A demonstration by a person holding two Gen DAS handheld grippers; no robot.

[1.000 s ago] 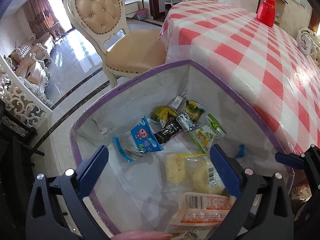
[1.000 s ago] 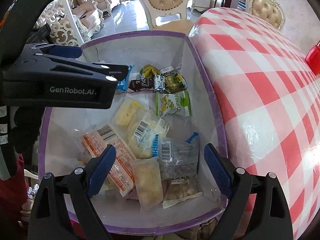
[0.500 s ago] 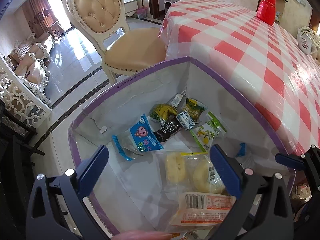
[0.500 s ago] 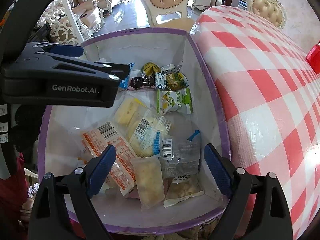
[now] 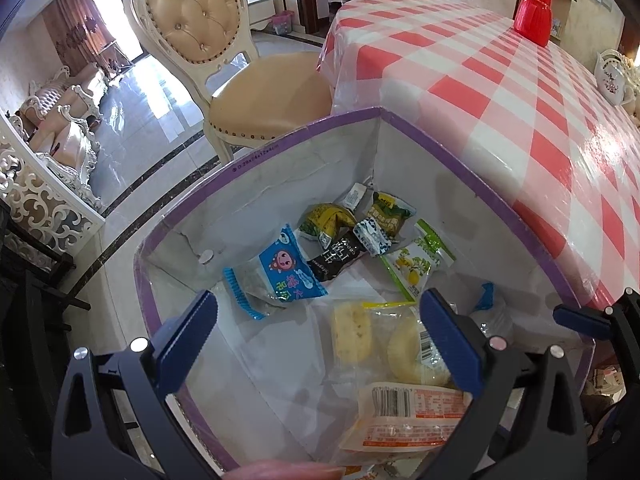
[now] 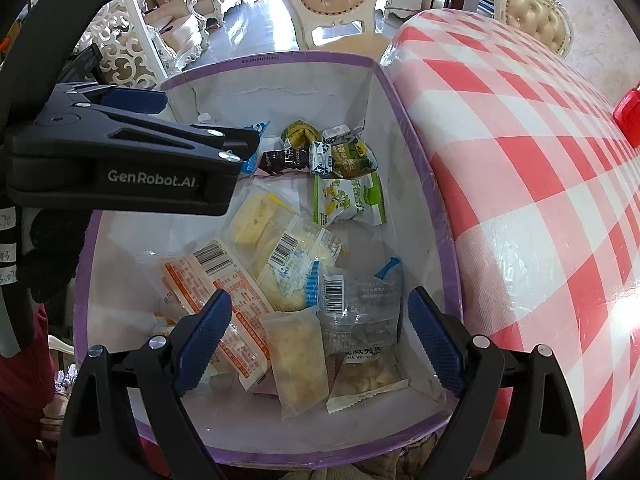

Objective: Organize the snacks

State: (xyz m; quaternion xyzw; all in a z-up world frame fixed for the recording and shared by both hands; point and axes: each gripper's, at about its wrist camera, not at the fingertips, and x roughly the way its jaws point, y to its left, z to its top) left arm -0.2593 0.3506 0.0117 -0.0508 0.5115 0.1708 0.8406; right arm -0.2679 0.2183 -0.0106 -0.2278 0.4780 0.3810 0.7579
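Purple-rimmed box (image 6: 412, 128) beside the checked table (image 6: 520, 184), holding mixed snack packets: blue packet (image 5: 290, 270), green lemon packet (image 6: 348, 196), orange-printed packet (image 6: 224, 300); left gripper (image 5: 316, 334) and right gripper (image 6: 320, 328) both spread wide above it, holding nothing; left gripper's body hides the box's left wall in the right view; cream chair (image 5: 224, 60) beyond; red jar (image 5: 534, 14) on the table's far side.

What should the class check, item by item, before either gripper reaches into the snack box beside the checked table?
1. Left gripper open and empty: ok.
2. Right gripper open and empty: ok.
3. Box uncovered, snacks reachable: ok.
4. Blue packet lying free of other packets: ok.
5. Orange packet free to lift: not ok, other packets overlap it.
6. Box steady on its support: cannot tell.
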